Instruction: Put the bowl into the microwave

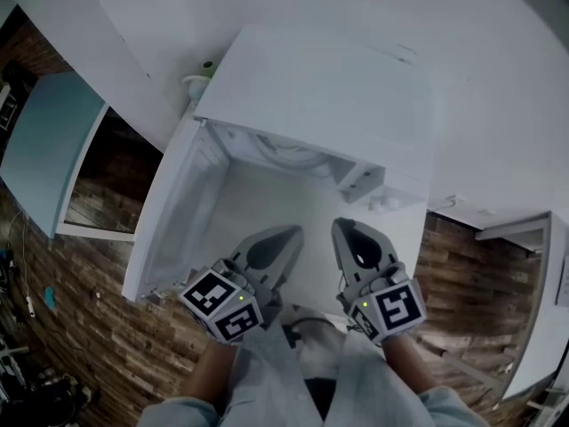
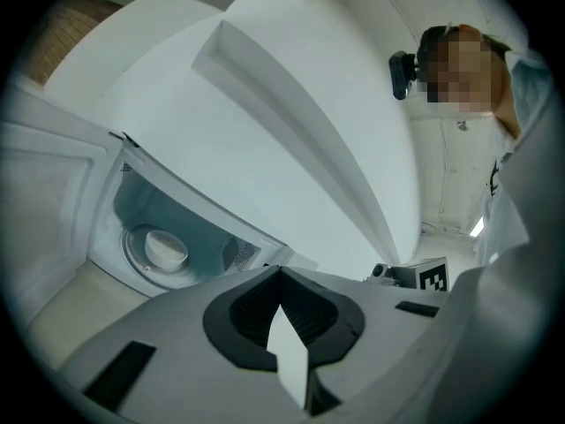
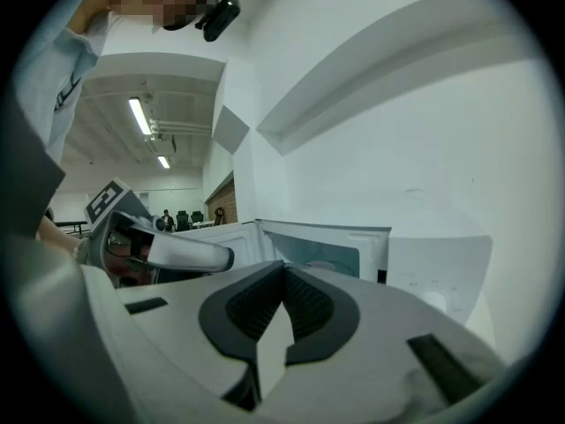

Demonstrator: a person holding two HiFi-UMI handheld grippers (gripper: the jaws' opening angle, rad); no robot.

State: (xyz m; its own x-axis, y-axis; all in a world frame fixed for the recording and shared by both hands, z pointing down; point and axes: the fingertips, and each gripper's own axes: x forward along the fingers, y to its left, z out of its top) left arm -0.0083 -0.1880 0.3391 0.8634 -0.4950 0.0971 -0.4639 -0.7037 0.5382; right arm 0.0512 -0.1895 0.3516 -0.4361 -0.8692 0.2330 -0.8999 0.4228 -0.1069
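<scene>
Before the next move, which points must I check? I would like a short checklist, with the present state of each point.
1. Bowl inside the microwave, resting on the turntable: ok.
2. Left gripper shut with nothing between its jaws: ok.
3. Right gripper shut with nothing between its jaws: ok.
4. Both grippers outside the cavity and apart from the bowl: ok.
5. Door closed: not ok, it stands wide open at the left.
6. Contents of the bowl: cannot tell, too small in the left gripper view.
</scene>
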